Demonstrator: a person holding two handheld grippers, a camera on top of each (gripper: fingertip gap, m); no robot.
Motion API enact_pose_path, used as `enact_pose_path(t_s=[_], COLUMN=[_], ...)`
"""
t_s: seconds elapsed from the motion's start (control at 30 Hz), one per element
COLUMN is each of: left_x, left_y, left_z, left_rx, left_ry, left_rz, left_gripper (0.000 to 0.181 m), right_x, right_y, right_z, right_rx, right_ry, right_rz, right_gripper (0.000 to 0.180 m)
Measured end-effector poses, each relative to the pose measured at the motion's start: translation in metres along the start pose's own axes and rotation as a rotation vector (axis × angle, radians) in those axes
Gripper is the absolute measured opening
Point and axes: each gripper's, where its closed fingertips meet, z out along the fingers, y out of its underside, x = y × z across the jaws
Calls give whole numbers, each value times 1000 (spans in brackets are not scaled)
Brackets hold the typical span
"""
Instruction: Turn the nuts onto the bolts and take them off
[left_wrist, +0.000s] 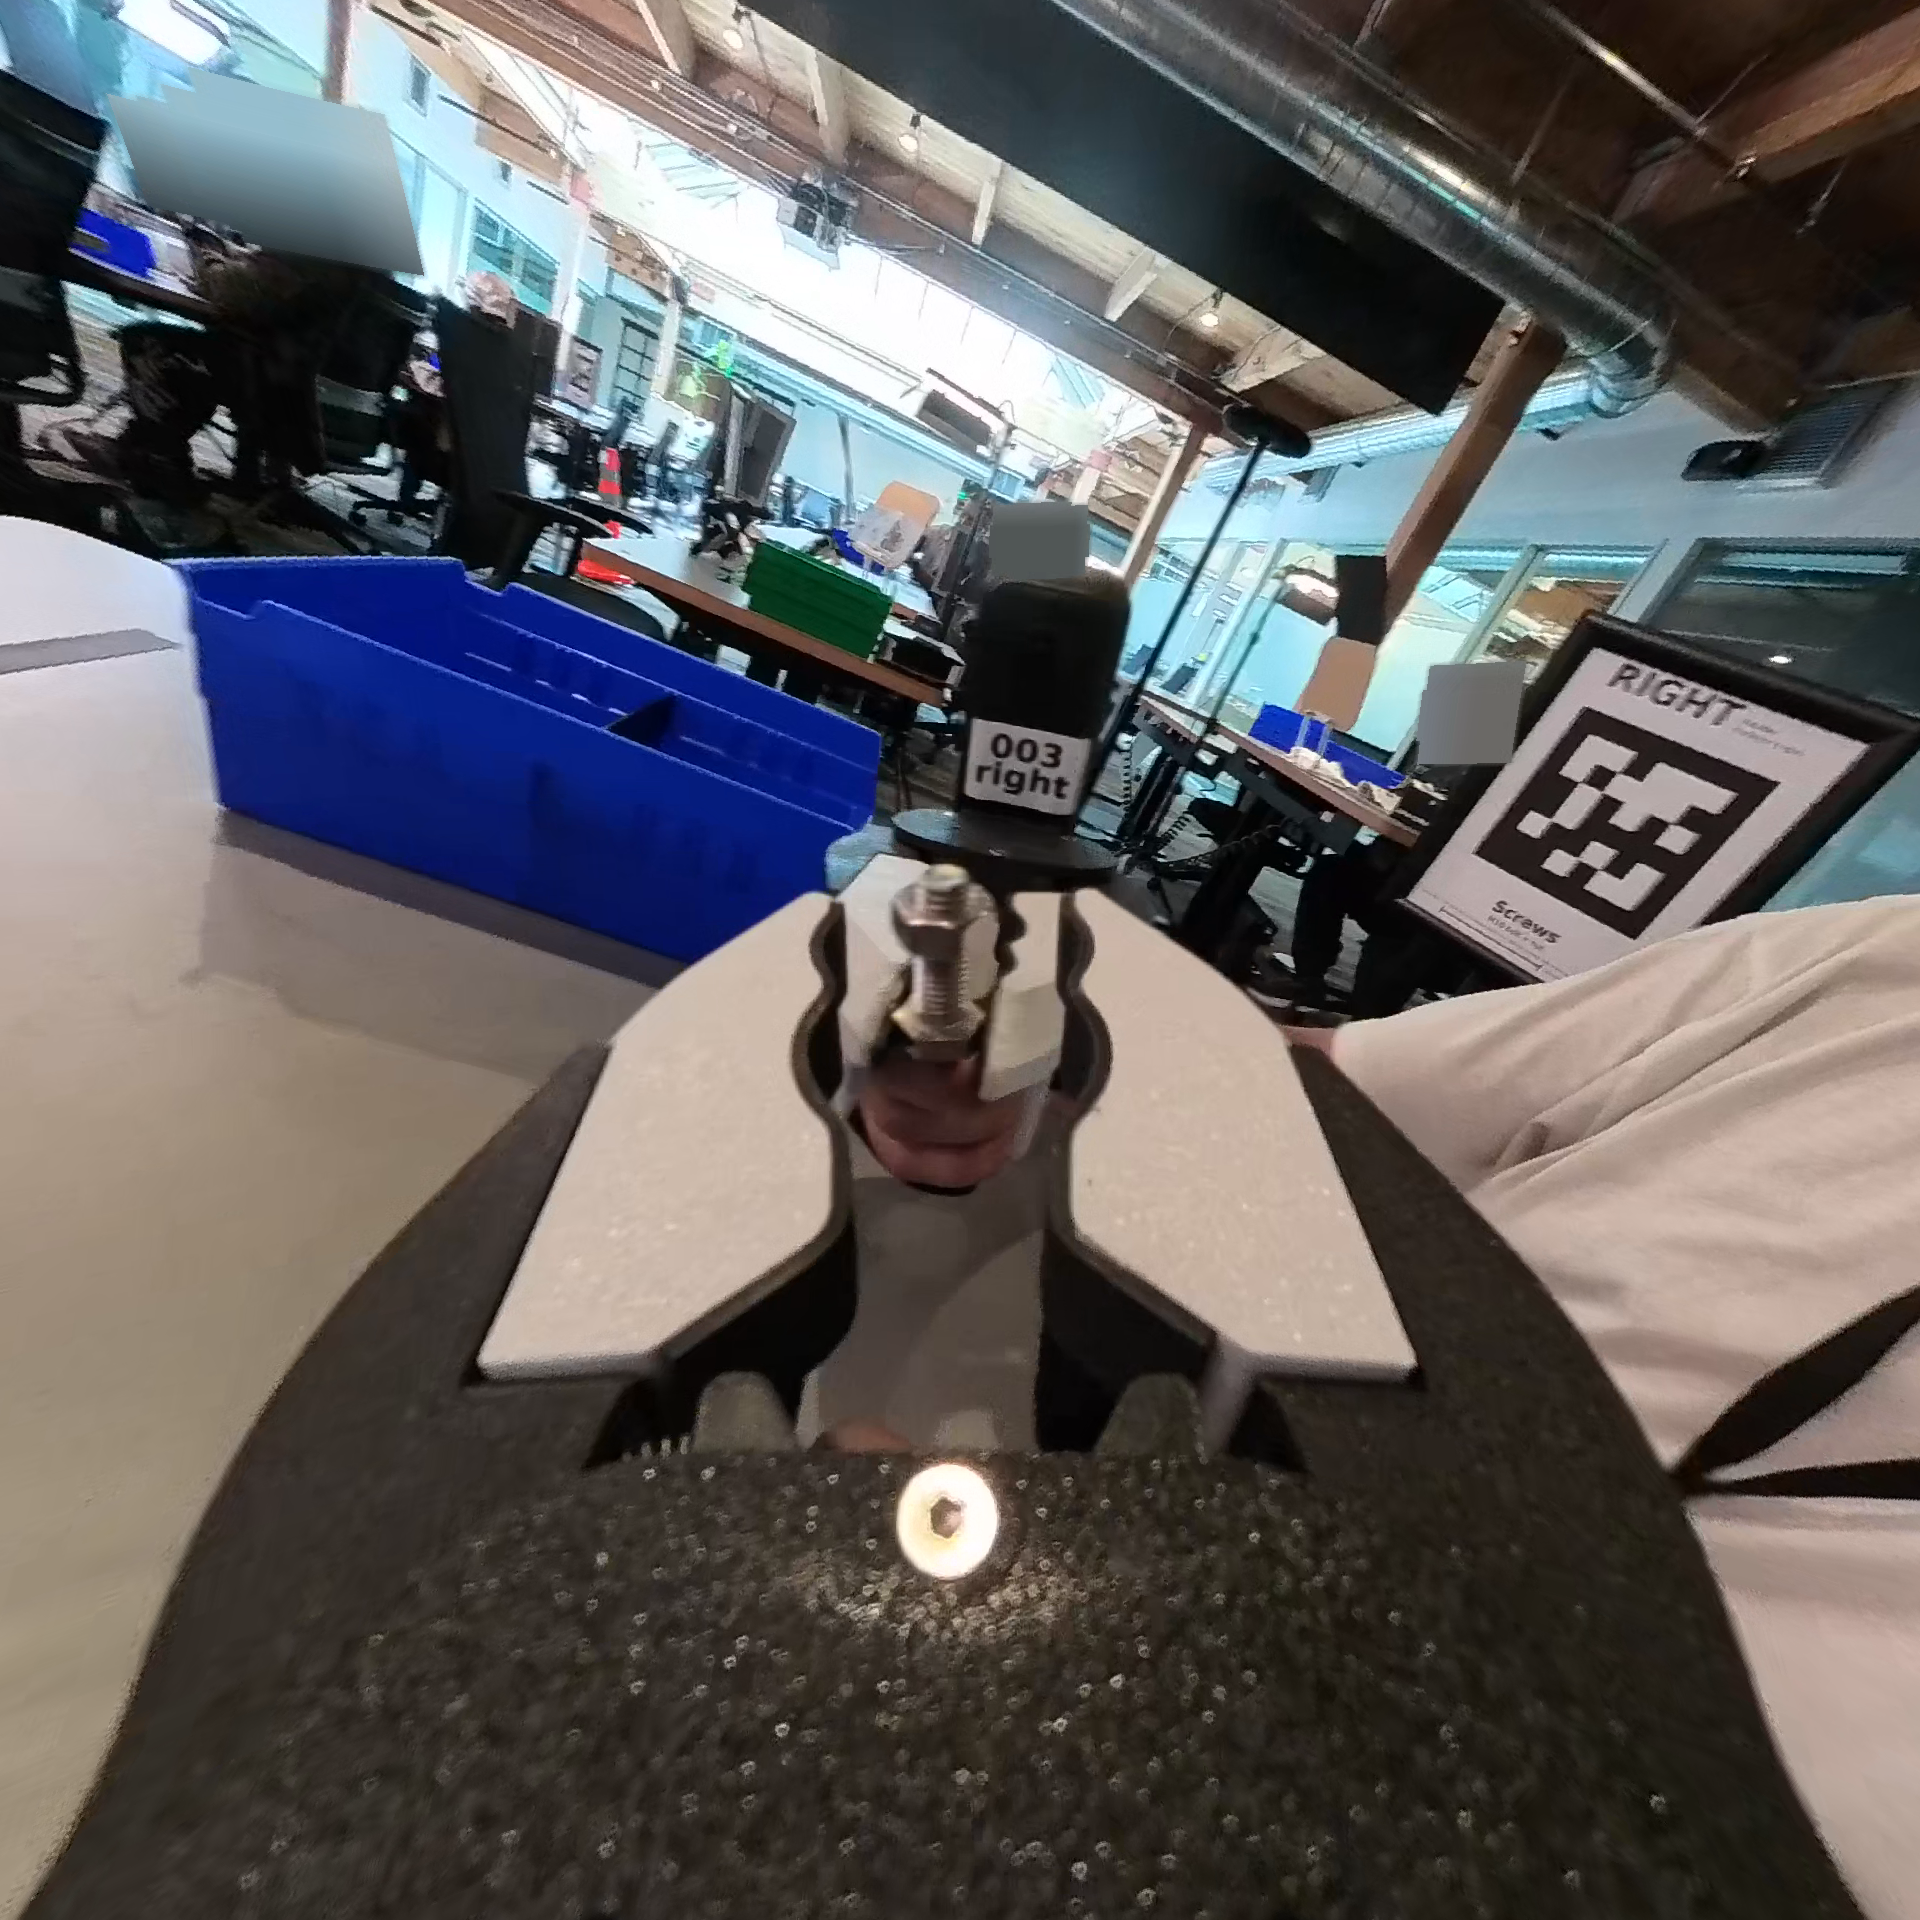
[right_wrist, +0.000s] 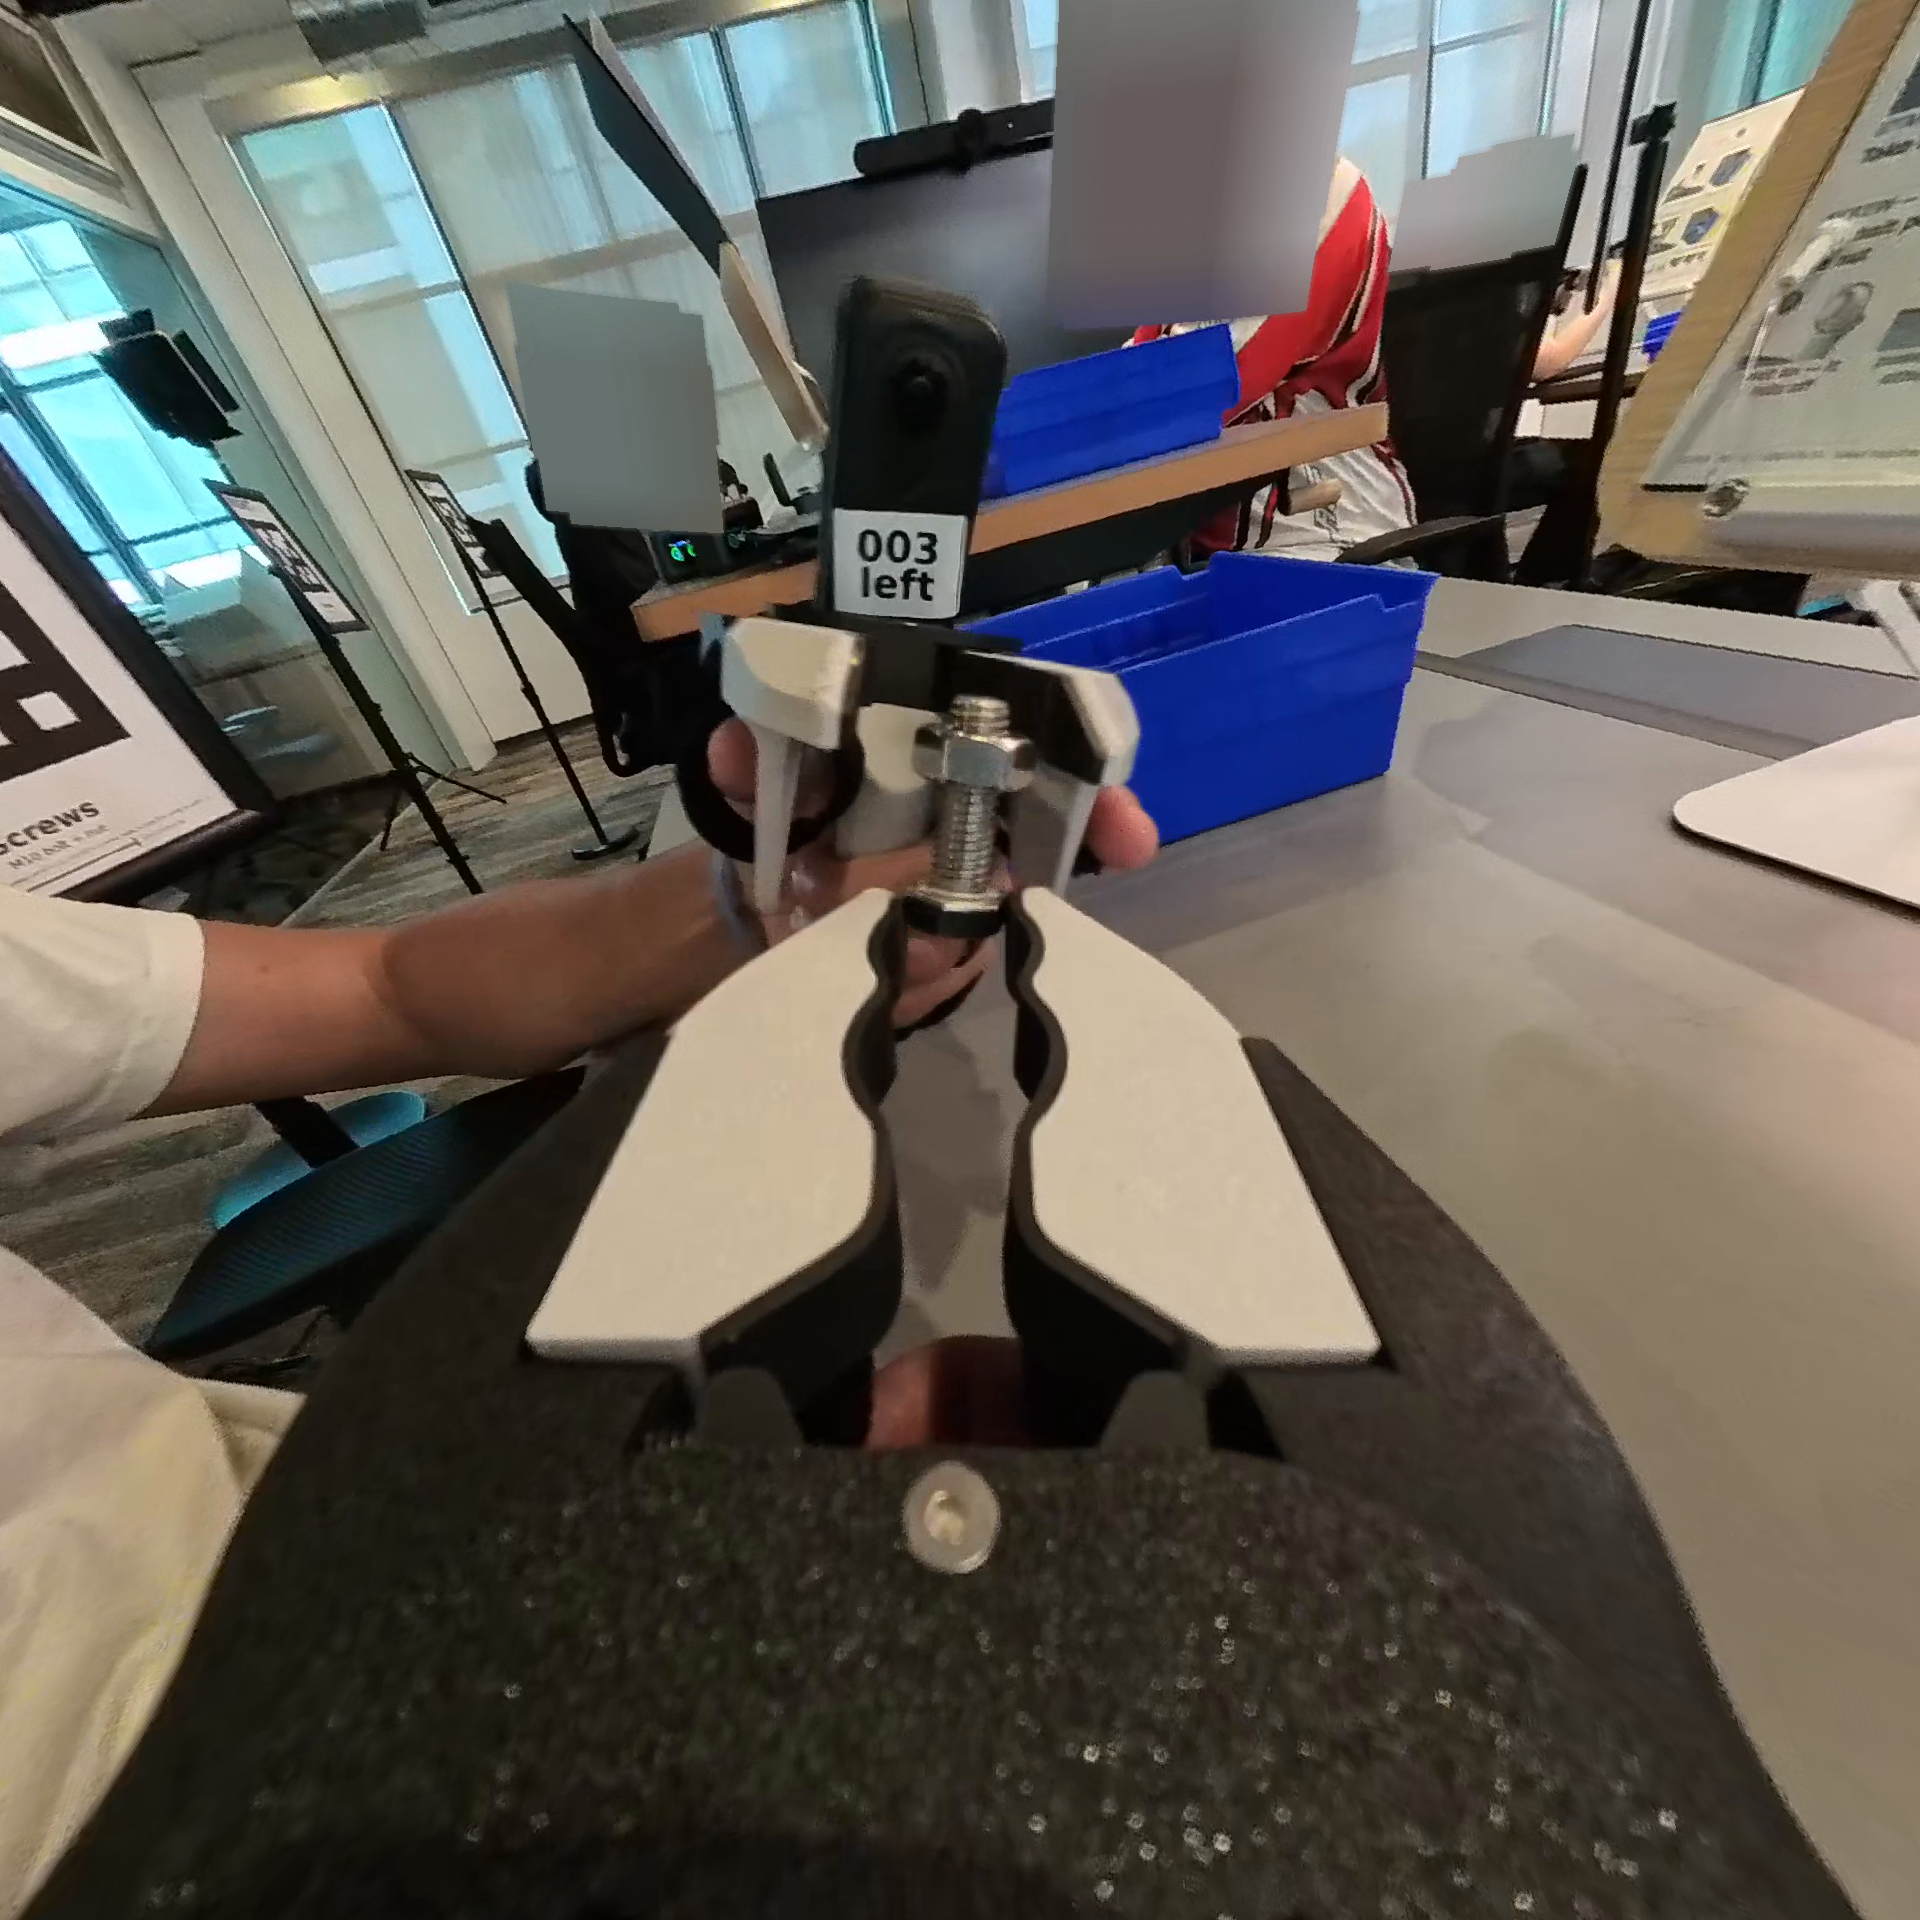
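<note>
A steel bolt (right_wrist: 964, 831) stands upright in the air with a hex nut (right_wrist: 971, 764) near its top end. My right gripper (right_wrist: 953, 914) is shut on the bolt's head from below. It also shows in the left wrist view (left_wrist: 940, 1039), where its pale fingers clamp the bolt (left_wrist: 935, 992) under the nut (left_wrist: 940, 928). My left gripper (left_wrist: 945, 914) faces it, with its jaws on either side of the nut and wider than it. A gap shows on the nut's left side. In the right wrist view the left gripper (right_wrist: 925, 821) straddles the nut.
A blue bin (left_wrist: 468, 727) (right_wrist: 1247, 675) stands on the grey table (left_wrist: 260, 1039) (right_wrist: 1558, 987) beyond the grippers. A framed sign (left_wrist: 1621, 800) stands at the right, by a white sleeve (left_wrist: 1662, 1091). A bare forearm (right_wrist: 468, 987) reaches in from the left. A white board (right_wrist: 1818, 821) lies at the right. The grippers are tip to tip, or close to it.
</note>
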Motion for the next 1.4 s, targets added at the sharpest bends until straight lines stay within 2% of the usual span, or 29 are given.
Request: enact_pose_path(t_s=[0.13, 0.27, 0.33, 0.43, 0.53, 0.6, 0.67, 0.73, 0.9, 1.0, 1.07, 1.17, 1.27, 1.37, 1.4], left_x=[2, 1, -3, -10, -3, -2, 2, -1, -11, -8, -7, -9, -15, -10, -9], left_y=[-1, -4, -4, -1, 1, 0, -3, -7, -11, -12, -16, -23, -20, -15, -14], left_z=[-1, -5, -6, -4, 0, 3, 2, 0, -1, -2, -5, -10, -10, -6, -5], left_rx=[9, 23, 24, 19, 12, 22, 39, 58, 82, 85, 97, 129, 118, 89, 79], left_ry=[8, 9, -10, -48, -13, -25, -18, -44, -109, -107, -117, -129, -147, -133, -139], left_rz=[-5, -7, -5, 1, 1, 9, 32, 45, 59, 61, 90, 86, 71, 91, 101], left_gripper=[40, 34, 34, 38, 38, 47, 38, 39, 46, 53, 46, 45, 46, 47, 53], right_x=[10, 15, 13, 6, 8, 17, 25, 29, 12, 26, 37, 36, 18, 21, 27], right_y=[0, -6, -8, -4, -1, -5, -14, -19, -6, -10, -16, -20, -10, -10, -11], right_z=[-3, -7, -7, -3, 3, 0, -8, -14, 9, 11, 3, 0, 17, 19, 15], right_rx=[-8, 28, 35, 15, 2, 22, 77, 108, 38, 50, 78, 99, 53, 45, 46], right_ry=[56, 102, 85, 60, 92, 134, 172, 193, 150, 221, 268, 285, 238, 269, 286], right_rz=[-6, -27, -31, -43, -53, -31, -16, -6, -44, -39, -22, -54, -101, -118, -103], right_gripper=[17, 17, 17, 17, 17, 17, 17, 17, 17, 17, 17, 17, 17, 17, 17])
